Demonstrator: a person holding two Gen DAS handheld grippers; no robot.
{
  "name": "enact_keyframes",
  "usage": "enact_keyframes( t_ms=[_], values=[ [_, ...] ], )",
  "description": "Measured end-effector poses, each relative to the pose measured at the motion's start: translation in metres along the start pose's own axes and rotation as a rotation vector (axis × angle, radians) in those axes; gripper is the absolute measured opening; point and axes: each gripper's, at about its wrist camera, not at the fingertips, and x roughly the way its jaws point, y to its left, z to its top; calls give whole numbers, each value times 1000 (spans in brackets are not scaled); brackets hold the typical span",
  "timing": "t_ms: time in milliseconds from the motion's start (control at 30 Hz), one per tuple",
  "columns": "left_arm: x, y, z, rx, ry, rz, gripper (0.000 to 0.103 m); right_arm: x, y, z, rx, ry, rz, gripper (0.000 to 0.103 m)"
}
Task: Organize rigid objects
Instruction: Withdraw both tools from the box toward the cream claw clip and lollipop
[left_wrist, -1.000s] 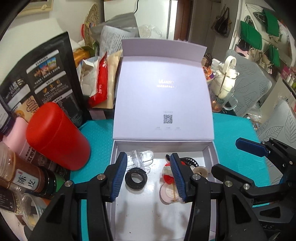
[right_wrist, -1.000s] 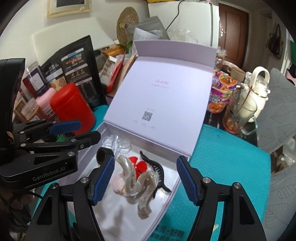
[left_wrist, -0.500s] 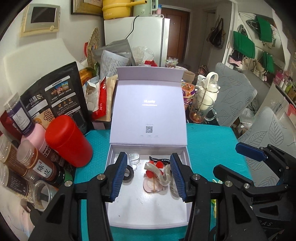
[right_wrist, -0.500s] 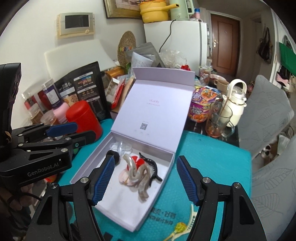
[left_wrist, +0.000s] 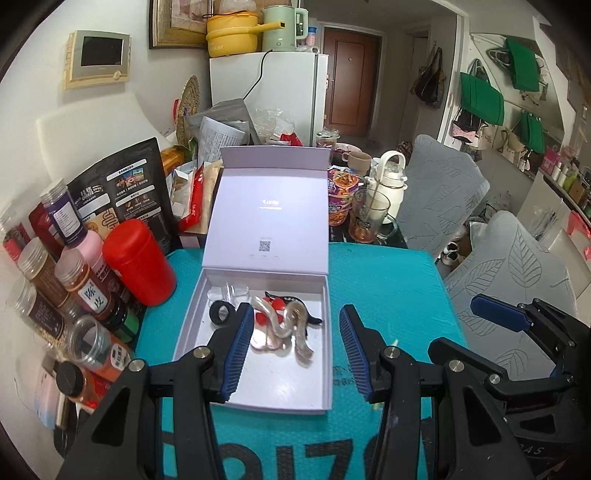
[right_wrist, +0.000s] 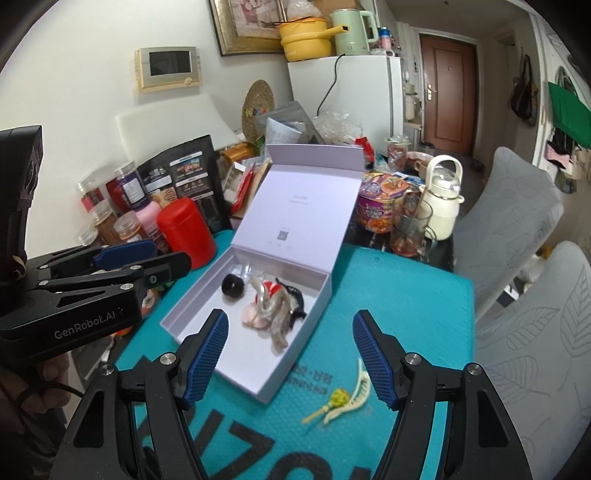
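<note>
An open lilac box stands on the teal mat, its lid upright. Inside lie a black ring, clear clips, a red clip, a black claw clip and two translucent beige claw clips. My left gripper hovers open above the box's near half, nothing between its pads. My right gripper is open too, over the box's near right corner. A cream and yellow hair clip lies on the mat to the right of the box. Each gripper shows in the other's view, the left gripper and the right gripper.
A red canister and several spice jars crowd the left edge. Snack bags stand behind them. A glass mug, a white jug and a noodle cup sit behind the mat. Grey chairs stand to the right.
Both grippers have drawn back and upward from the box, which now looks smaller and farther. The hair clip on the mat has come into the right wrist view. Jaw openings look unchanged.
</note>
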Motion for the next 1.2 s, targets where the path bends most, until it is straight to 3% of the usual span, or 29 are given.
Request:
enact_keyframes(
  t_ms=[333,700,1200],
  values=[
    [-30,-60,-36,-26,-14,26,48,-54,-37,-39,-34,10,21,71],
    [-43,-112,-75,-77,7,68,48,-82,-75,-78,-68,51,70,71],
    [-4,-114,-102,-90,98,57,48,-59,-103,-106,-25,139,55,71]
  ],
)
